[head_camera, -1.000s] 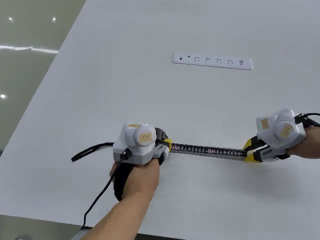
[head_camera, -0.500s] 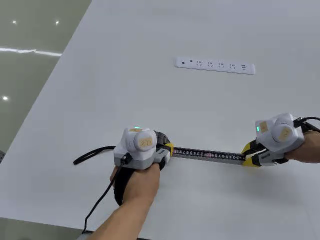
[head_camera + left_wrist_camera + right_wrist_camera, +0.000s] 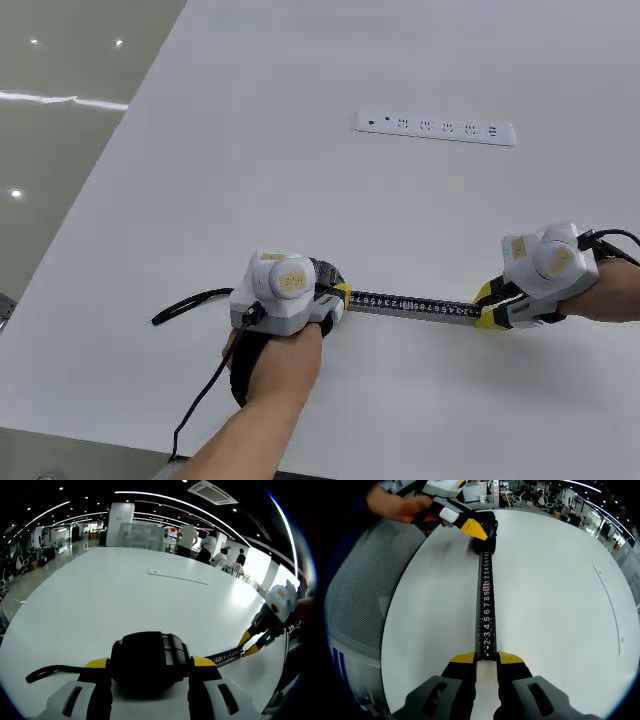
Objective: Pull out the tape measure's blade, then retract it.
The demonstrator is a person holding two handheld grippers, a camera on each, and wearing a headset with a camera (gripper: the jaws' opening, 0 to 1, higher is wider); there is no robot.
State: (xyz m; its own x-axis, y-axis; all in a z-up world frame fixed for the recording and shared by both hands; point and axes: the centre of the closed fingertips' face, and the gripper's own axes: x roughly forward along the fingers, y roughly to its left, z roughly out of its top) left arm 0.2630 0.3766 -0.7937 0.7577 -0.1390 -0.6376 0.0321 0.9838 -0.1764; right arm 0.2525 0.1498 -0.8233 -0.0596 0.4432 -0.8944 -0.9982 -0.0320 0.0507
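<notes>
The case (image 3: 149, 657) is clamped between the left tool's (image 3: 335, 297) jaws on the table (image 3: 300, 150). The blade (image 3: 485, 595) tip is pinched in the nearly closed right tool (image 3: 487, 657). Pull-out appears done; next, the blade is to be fed back slowly, kept straight.

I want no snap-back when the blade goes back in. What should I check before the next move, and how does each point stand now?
1. Left gripper clamps the tape measure case: ok.
2. Right gripper grips the end of the blade: ok.
3. Blade lies straight, no twist or kink: ok.
4. Power strip well clear of the blade's path: ok.
5. Strap trails behind the case, away from the blade: ok.
6. Lock released: cannot tell.
</notes>
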